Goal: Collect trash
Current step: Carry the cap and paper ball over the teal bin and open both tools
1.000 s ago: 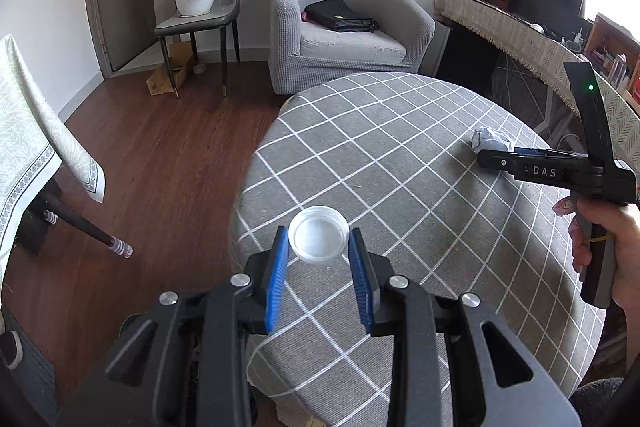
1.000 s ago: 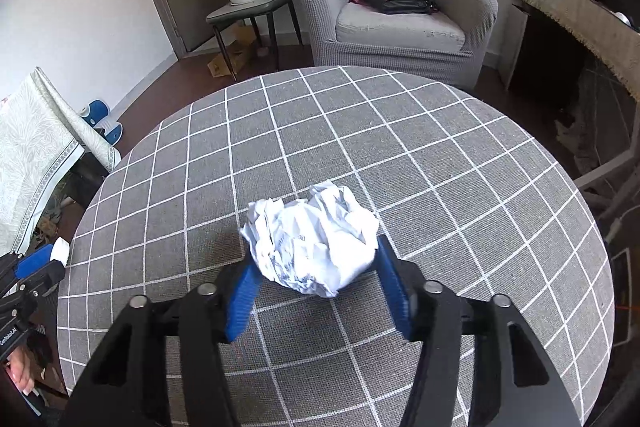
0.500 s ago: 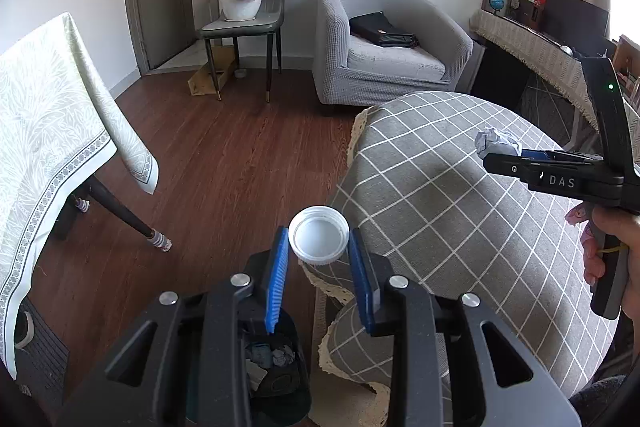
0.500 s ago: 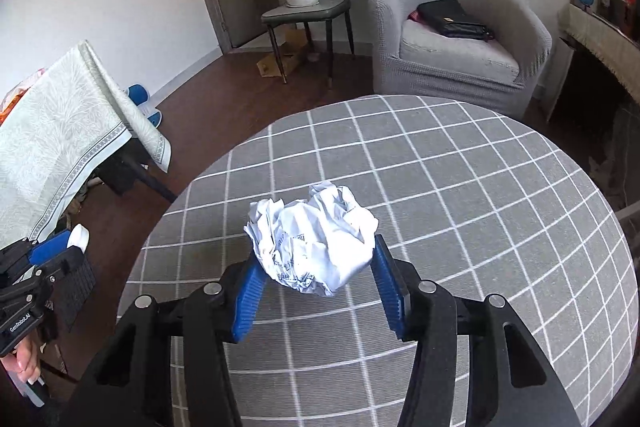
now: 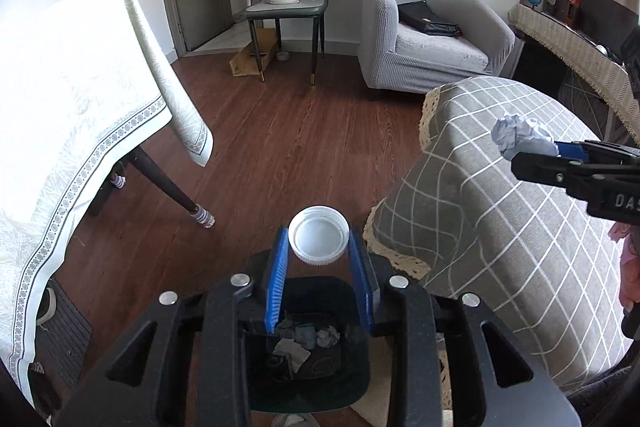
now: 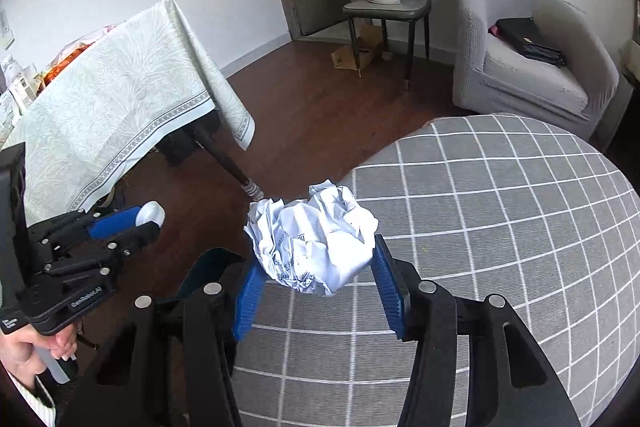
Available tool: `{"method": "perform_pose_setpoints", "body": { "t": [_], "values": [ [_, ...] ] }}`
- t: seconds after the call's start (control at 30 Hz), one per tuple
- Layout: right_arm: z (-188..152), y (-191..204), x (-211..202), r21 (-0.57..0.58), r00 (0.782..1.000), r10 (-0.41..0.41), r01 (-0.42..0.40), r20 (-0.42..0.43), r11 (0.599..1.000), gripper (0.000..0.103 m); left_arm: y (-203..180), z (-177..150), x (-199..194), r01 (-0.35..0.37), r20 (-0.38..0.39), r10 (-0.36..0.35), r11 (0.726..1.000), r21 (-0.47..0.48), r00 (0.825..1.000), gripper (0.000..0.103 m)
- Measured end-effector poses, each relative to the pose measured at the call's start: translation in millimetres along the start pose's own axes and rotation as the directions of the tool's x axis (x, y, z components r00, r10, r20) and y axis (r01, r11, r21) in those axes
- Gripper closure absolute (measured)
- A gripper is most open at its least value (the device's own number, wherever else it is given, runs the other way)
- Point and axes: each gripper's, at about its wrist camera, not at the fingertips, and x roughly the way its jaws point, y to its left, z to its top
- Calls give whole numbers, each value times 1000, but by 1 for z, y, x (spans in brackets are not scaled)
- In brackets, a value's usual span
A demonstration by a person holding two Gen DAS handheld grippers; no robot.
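Both hands are loaded and we're into the drop-off phase. The left gripper has its blue pads clamped on a white plastic lid, open side facing the camera, and it hangs over the dark trash bin on the floor near the round table's left edge. Peer between the fingers in the left wrist view and you can see crumpled scraps already lying in that bin.

The right gripper is closed on a big crumpled paper ball, jaws fairly wide around its bulk. It sits above the left rim of the checked round table, with the bin's rim just peeking out to its lower left.

Next move, by my reading: the left jaws need to part so the lid falls straight in. It looks lined up above the opening, though the lid sits toward the far rim, so a small pull back would be safer. Then the right hand must carry the paper leftward off the table and over the bin.

Compared with a second ago, big change: the lid was over the tabletop, and the bin wasn't visible at all. The paper ball was over mid-table; it has swung toward the left edge
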Motion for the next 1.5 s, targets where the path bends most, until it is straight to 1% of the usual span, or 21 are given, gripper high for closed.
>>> {"method": "perform_pose_setpoints", "body": {
  "t": [0.17,0.23,0.33,0.4,0.5,0.53,0.6,0.7,0.83,0.93,0.97,1.0,1.03,1.1,1.13,1.2,1.23,1.37,1.47,1.5],
  "values": [
    [4,33,7,-19,998,66,-66,-5,998,51,30,-24,25,-33,-83,29,998,-46,996,70],
    [6,46,12,-34,997,81,-82,-12,996,51,43,-35,40,-46,-137,37,997,-64,990,70],
    [6,63,24,-54,995,97,-98,-32,994,51,57,-49,56,-52,-187,36,995,-80,982,70],
    [5,73,35,-65,993,103,-107,-53,992,51,65,-56,67,-56,-222,38,996,-75,974,70],
    [3,84,53,-74,990,106,-112,-88,991,51,73,-68,83,-47,-285,23,996,-75,958,70],
    [3,88,59,-76,989,107,-115,-101,991,51,75,-72,88,-41,-295,16,996,-77,955,70],
    [-1,94,67,-78,987,108,-118,-119,990,51,79,-80,99,-31,-335,0,996,-85,942,70],
    [-4,103,81,-78,983,111,-124,-146,989,51,86,-91,112,-31,-377,-5,995,-90,926,70],
    [-7,114,100,-69,976,121,-135,-179,988,51,98,-103,125,-16,-415,-40,991,-132,909,70],
    [-11,120,115,-61,971,124,-139,-206,988,51,103,-112,131,-12,-439,-49,991,-135,897,70],
    [-13,122,121,-64,969,119,-135,-218,989,51,105,-114,132,-9,-445,-50,991,-131,894,69],
    [-15,124,126,-65,967,115,-133,-227,989,51,106,-117,132,-8,-450,-50,992,-127,892,64],
    [-17,127,132,-66,965,112,-131,-238,989,51,107,-118,134,-6,-454,-52,992,-125,890,62],
    [-21,129,142,-65,960,107,-128,-258,990,51,110,-120,133,2,-454,-61,992,-129,889,55],
    [-22,130,147,-65,958,104,-126,-269,990,51,112,-121,132,6,-452,-63,992,-128,890,55],
    [-27,131,158,-66,952,92,-116,-293,991,51,116,-120,128,5,-440,-61,992,-128,896,49],
    [-30,132,163,-65,949,87,-112,-303,992,51,117,-120,127,3,-435,-59,992,-129,899,48],
    [-42,134,184,-63,935,74,-102,-346,993,51,126,-115,114,-12,-395,-45,990,-141,918,43],
    [-52,135,198,-72,926,60,-93,-373,993,51,131,-108,99,-18,-347,-33,990,-143,937,38],
    [-55,135,203,-74,922,53,-88,-384,993,51,131,-105,94,-26,-333,-21,990,-136,943,38]
  ]
}}
